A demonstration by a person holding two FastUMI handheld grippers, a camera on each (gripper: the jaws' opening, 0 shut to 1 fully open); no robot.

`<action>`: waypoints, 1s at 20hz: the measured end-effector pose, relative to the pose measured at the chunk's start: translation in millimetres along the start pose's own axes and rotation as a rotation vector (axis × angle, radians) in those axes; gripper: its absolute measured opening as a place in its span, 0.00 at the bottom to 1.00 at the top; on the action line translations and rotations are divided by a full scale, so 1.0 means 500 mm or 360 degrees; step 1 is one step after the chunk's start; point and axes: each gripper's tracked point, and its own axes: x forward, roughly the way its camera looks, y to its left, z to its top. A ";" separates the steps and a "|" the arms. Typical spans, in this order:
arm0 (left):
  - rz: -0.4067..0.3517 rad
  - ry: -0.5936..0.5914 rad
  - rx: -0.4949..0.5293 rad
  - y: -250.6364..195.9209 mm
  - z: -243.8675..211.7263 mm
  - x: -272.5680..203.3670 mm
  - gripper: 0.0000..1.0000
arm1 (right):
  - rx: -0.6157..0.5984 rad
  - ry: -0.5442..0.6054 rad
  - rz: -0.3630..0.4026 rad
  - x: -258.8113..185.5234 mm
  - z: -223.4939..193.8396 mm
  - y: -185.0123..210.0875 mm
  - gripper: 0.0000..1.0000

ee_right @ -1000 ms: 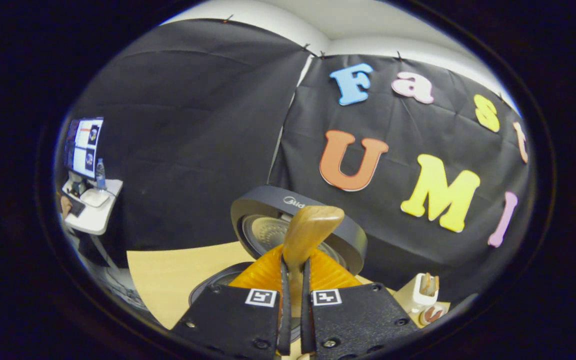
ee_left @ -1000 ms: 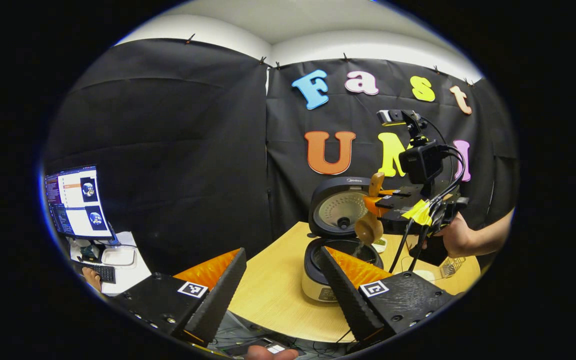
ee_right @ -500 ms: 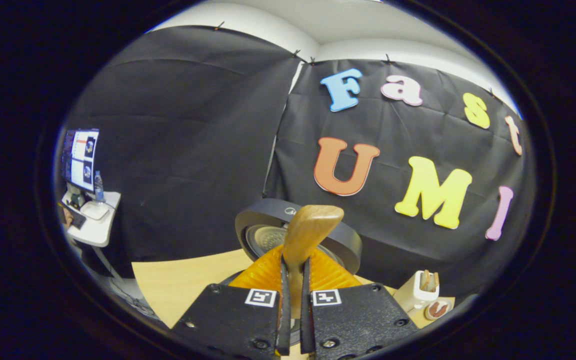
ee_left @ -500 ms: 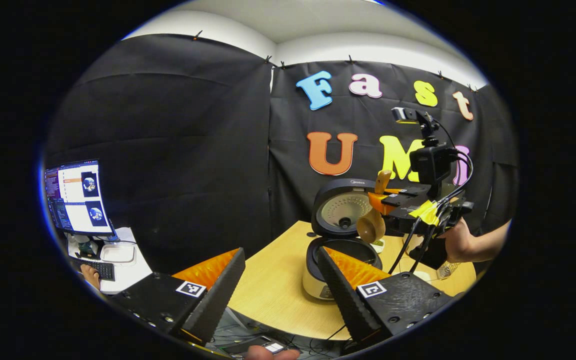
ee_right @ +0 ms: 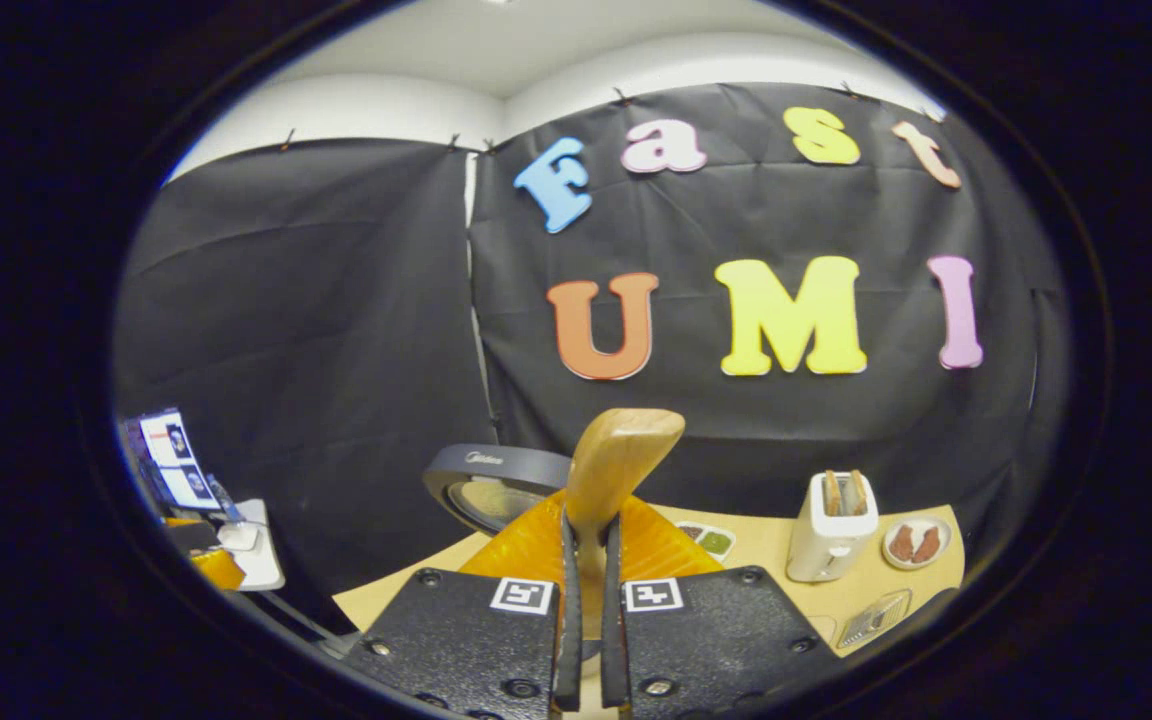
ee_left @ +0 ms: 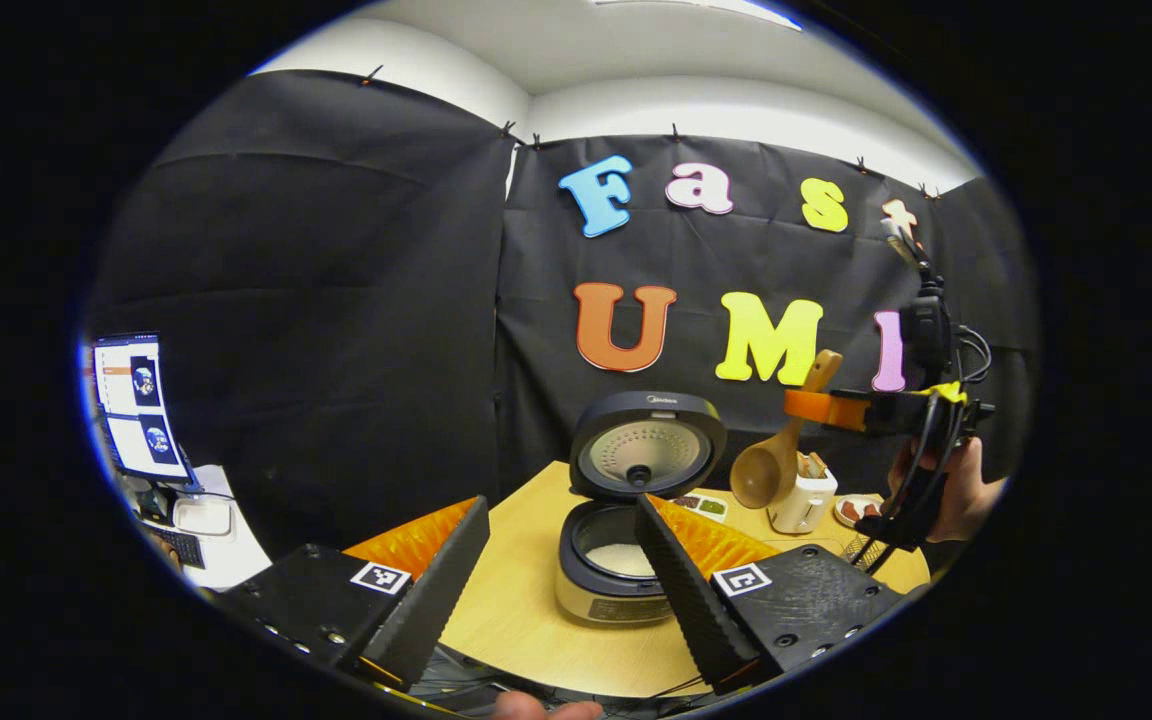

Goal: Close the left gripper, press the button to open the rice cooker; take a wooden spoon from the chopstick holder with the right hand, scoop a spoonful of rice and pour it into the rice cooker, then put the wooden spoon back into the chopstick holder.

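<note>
Right gripper view, right gripper (ee_right: 586, 610) clamping wooden spoon (ee_right: 616, 460), toaster (ee_right: 829, 525) beside, left gripper (ee_left: 561, 570) open before rice cooker (ee_left: 616, 520).

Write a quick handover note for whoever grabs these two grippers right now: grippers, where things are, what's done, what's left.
Left gripper: open, holding nothing, aimed at the rice cooker.
Right gripper: shut on the wooden spoon, held in the air to the right of the cooker, bowl hanging down.
Done: lid is up and white rice lies in the pot.
Left: put the spoon back into the chopstick holder; I cannot place the holder for sure.
</note>
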 end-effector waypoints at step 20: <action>-0.0048 0.0104 -0.0021 -0.215 -0.031 0.059 0.95 | 0.0612 0.0281 -0.0762 -0.146 -0.259 -0.835 0.13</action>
